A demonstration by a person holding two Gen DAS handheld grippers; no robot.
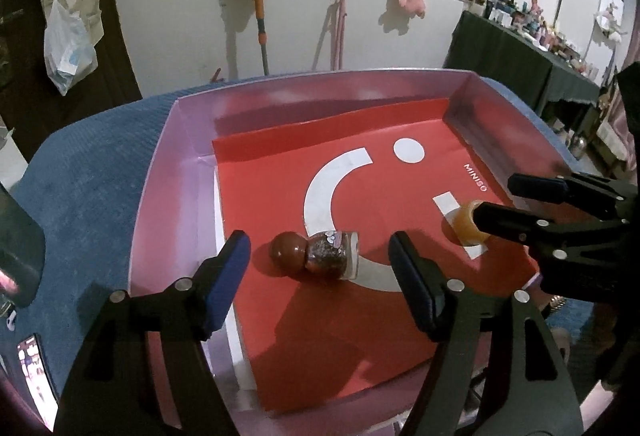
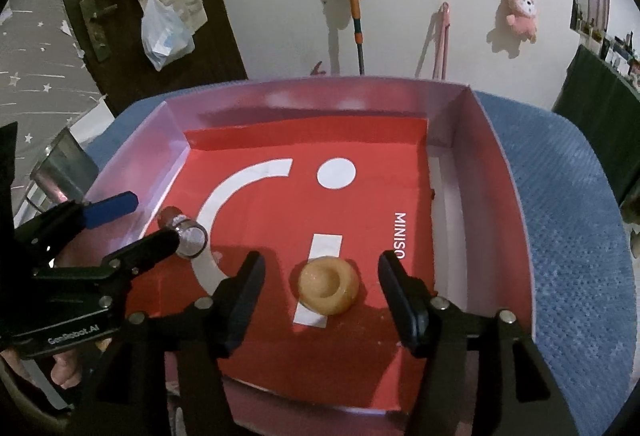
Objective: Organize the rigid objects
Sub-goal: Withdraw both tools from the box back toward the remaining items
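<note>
Now both sets of jaws gape wide over the pink box (image 2: 492,171): the left gripper (image 1: 318,268) frames the toppled brown-capped jar (image 1: 320,254), the right gripper (image 2: 322,292) brackets the amber disc (image 2: 328,286).

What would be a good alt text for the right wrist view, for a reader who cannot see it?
The open right gripper hovers over a tan, donut-shaped object lying on the red liner of a shallow pink box. At the left, the open left gripper reaches toward a small jar lying on its side. The box sits on a blue cloth.
</note>
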